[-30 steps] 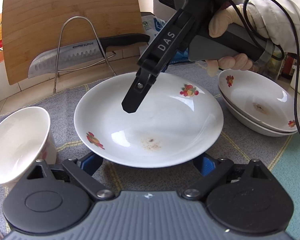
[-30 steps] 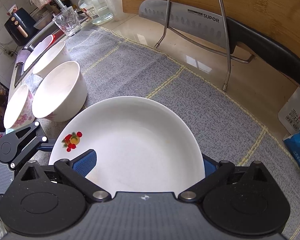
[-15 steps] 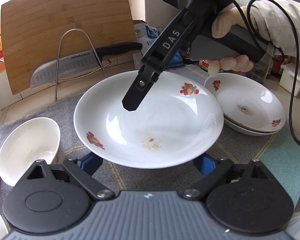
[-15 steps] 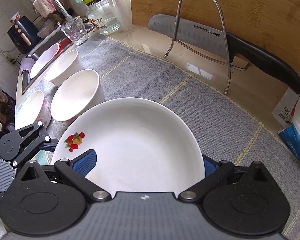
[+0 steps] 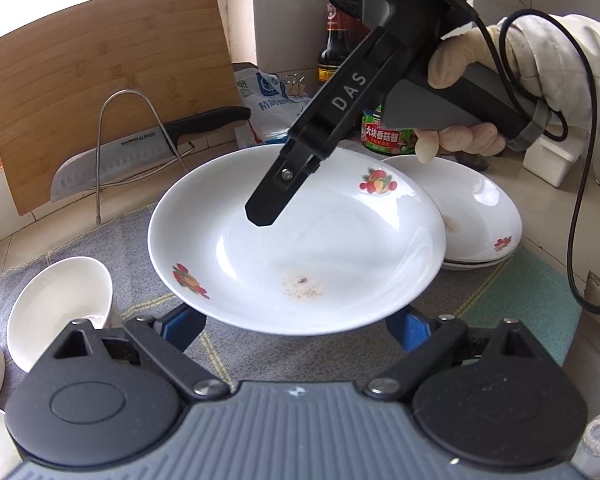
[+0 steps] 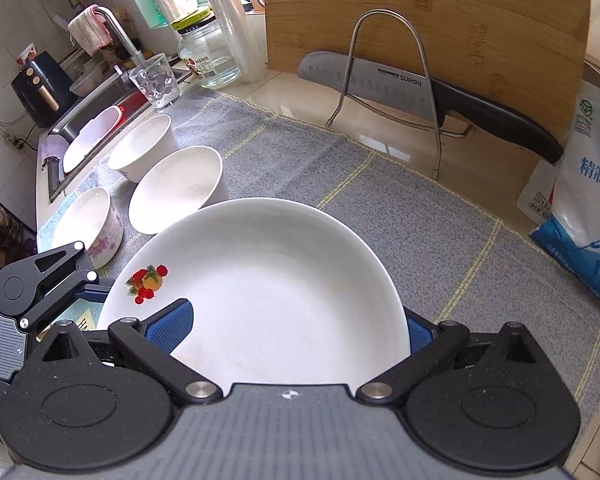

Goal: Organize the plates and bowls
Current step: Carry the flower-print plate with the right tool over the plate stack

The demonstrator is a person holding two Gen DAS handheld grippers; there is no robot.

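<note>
A white plate with fruit prints (image 5: 300, 252) is lifted above the grey mat, held at two rims. My left gripper (image 5: 296, 326) is shut on its near rim, and my right gripper (image 5: 266, 216) grips the far rim with one finger over the inside. It also shows in the right wrist view (image 6: 268, 292), with my right gripper (image 6: 296, 332) shut on it. Two stacked plates (image 5: 480, 220) sit at the right. Several white bowls (image 6: 180, 188) stand at the left, one (image 5: 60, 304) in the left wrist view.
A bamboo cutting board (image 5: 108, 80) and a knife (image 5: 140, 152) lean on a wire rack (image 6: 392, 92) at the back. Bottles, a jar (image 5: 388, 134) and a salt bag (image 6: 584, 208) stand behind. A glass (image 6: 156, 84) and a sink (image 6: 92, 120) are far left.
The plate, held by both grippers, has risen and moved right toward the stacked plates. The bowls have fallen further away to the left.
</note>
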